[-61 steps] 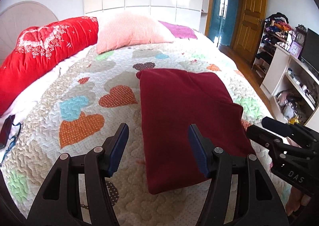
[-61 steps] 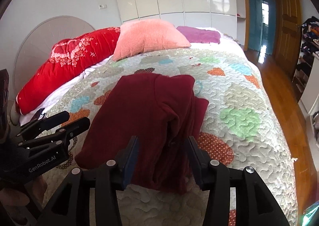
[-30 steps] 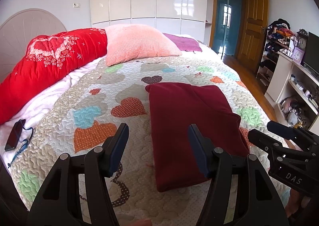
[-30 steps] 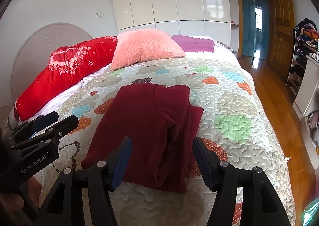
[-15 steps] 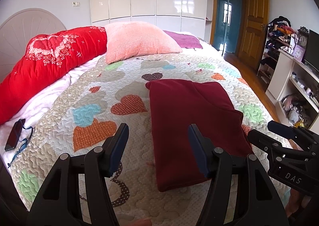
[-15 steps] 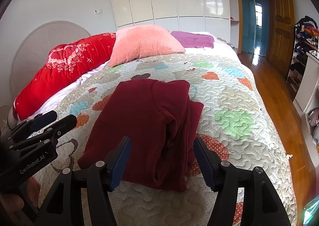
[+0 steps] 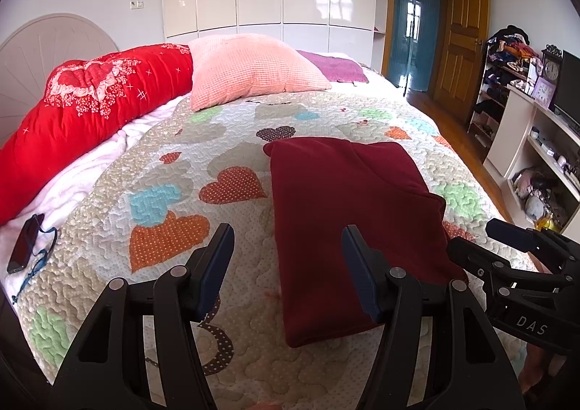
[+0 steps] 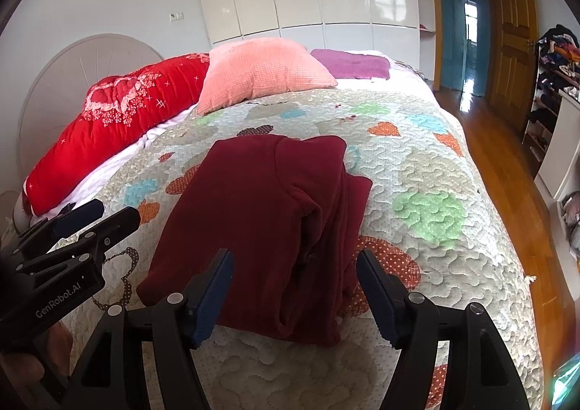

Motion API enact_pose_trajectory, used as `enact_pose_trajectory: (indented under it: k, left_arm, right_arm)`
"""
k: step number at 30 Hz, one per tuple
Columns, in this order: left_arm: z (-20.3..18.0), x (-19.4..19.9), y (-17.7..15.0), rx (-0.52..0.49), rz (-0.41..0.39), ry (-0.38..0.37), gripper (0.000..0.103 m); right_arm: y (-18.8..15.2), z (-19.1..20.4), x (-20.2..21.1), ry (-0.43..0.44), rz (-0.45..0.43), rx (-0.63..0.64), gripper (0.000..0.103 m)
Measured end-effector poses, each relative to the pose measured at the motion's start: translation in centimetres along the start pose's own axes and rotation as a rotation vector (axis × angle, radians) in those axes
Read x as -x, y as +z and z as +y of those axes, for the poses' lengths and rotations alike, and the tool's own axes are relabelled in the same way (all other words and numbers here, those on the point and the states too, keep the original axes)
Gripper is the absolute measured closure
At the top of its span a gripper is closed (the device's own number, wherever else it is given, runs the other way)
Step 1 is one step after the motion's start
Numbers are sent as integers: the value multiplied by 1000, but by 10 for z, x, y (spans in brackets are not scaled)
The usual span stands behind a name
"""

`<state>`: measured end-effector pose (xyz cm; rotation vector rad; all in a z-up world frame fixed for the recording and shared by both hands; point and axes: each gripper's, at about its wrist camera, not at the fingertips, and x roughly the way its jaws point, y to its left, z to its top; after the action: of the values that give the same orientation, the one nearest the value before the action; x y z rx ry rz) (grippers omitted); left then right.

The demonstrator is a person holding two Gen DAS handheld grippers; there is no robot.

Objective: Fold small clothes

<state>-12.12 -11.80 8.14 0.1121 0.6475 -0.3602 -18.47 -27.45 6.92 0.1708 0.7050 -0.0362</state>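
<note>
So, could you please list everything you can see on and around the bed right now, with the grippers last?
Folded dark red fleece garment: one, maroon, lying on the quilt in front of both grippers.
Heart-patterned quilt: one, cream with coloured hearts, covering the bed.
Long red bolster: one, red with white flowers, along the headboard side.
Pink square pillow: one, salmon pink, beside the bolster.
Purple cloth: one, behind the pillow.
Dark phone: one, at the quilt's left edge.
White shelf unit: one, right wall.
Left gripper: open, above the quilt.
Right gripper: open, over the garment's near edge.
</note>
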Motion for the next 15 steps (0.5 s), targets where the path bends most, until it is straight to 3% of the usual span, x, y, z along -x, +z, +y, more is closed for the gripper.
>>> enact_pose_trajectory:
  k: [15]
  left_arm:
    - [-1, -5, -2, 4, 9, -1, 42]
  right_arm:
    - [-1, -1, -6, 7, 17, -10, 35]
